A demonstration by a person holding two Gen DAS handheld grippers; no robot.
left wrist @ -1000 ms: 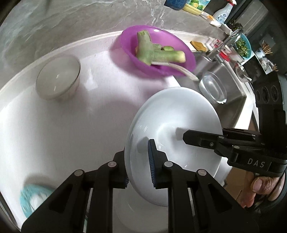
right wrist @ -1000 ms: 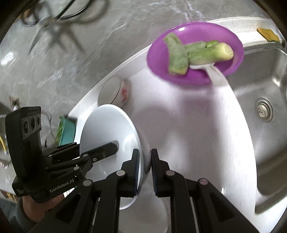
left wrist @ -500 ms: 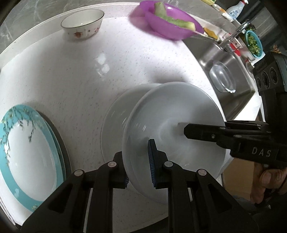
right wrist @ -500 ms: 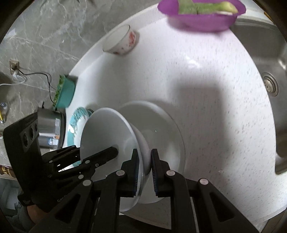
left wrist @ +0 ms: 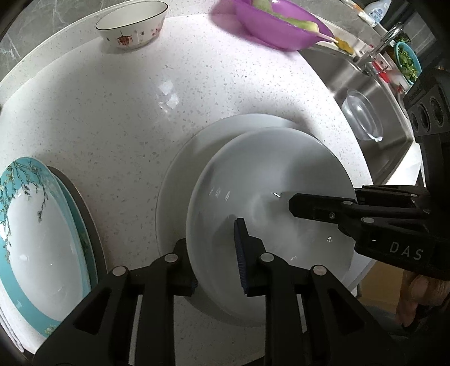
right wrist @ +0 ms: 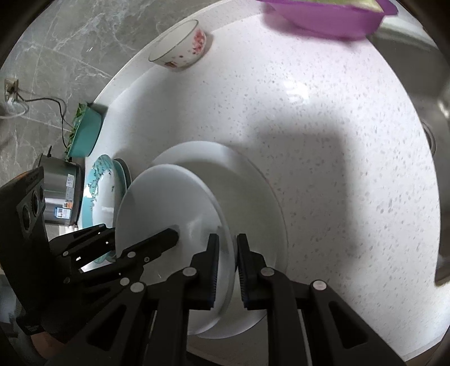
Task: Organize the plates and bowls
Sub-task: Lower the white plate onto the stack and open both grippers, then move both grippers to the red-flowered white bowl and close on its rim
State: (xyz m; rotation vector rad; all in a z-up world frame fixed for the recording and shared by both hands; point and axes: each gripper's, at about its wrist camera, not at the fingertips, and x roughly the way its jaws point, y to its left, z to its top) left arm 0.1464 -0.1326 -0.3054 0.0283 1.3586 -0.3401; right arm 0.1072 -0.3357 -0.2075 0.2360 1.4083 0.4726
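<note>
I hold a white plate (left wrist: 253,174) (right wrist: 168,202) by opposite rims, tilted just above a second white plate (left wrist: 180,180) (right wrist: 253,197) that lies on the speckled counter. My left gripper (left wrist: 215,253) has the near rim between its pads and its jaws are opening slightly. My right gripper (right wrist: 226,253) is shut on the other rim. Each gripper shows in the other's view: the right gripper (left wrist: 295,202) reaches in from the right, the left gripper (right wrist: 157,242) from the left. Whether the two plates touch is hidden.
Stacked teal-rimmed plates (left wrist: 36,225) (right wrist: 101,183) lie to the left. A patterned bowl (left wrist: 130,24) and a purple bowl (left wrist: 281,28) of vegetables stand at the back. The sink (left wrist: 332,73) with a glass bowl (left wrist: 364,118) is on the right; a steel pot (right wrist: 60,194) and teal tray (right wrist: 84,132) stand far left.
Both grippers have carried the white plate down and across the counter until it hangs over the second white plate. The left jaws stand a little wider than before.
</note>
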